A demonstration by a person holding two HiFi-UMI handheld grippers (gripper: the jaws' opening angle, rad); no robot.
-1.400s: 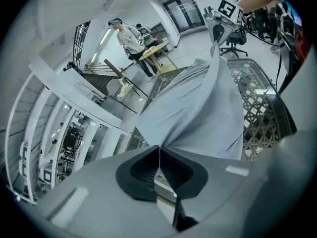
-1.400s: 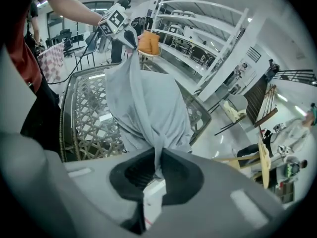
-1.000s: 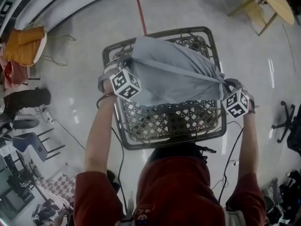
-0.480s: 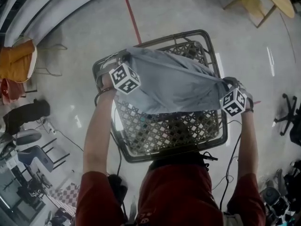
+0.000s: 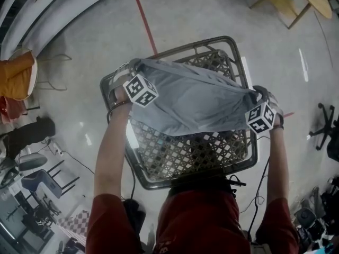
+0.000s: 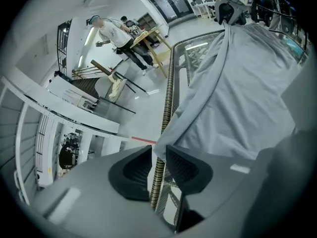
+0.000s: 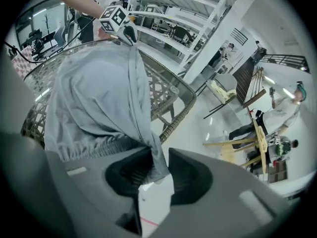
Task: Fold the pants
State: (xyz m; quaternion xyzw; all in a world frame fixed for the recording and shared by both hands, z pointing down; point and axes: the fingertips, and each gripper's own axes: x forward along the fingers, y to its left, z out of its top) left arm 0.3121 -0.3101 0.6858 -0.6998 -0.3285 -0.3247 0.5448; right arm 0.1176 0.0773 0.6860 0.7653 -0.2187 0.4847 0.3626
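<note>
Two grippers share the work: your left gripper (image 6: 159, 151) and your right gripper (image 7: 159, 155) sit at opposite ends of the grey pants (image 5: 190, 102), which stretch between them as a wide sheet. Both pairs of jaws have just been opening. In the left gripper view a corner of the cloth lies at the tip of one pad, with a clear gap beside it through which the woven rim shows, so nothing is pinched there. In the right gripper view a bunched, gathered end of the pants hangs down between the pads against one of them, with daylight on its other side, so that grip is loose too.

Below the cloth you have a rectangular wicker basket (image 5: 253, 155) with a raised woven rim and open lattice work. The pants cover its far half and spill over the far rim, while the lattice (image 5: 185, 147) nearer your body shows uncovered. From the left gripper view a shiny surface seems to sit inside the rim; you cannot tell whether it is a pane
</note>
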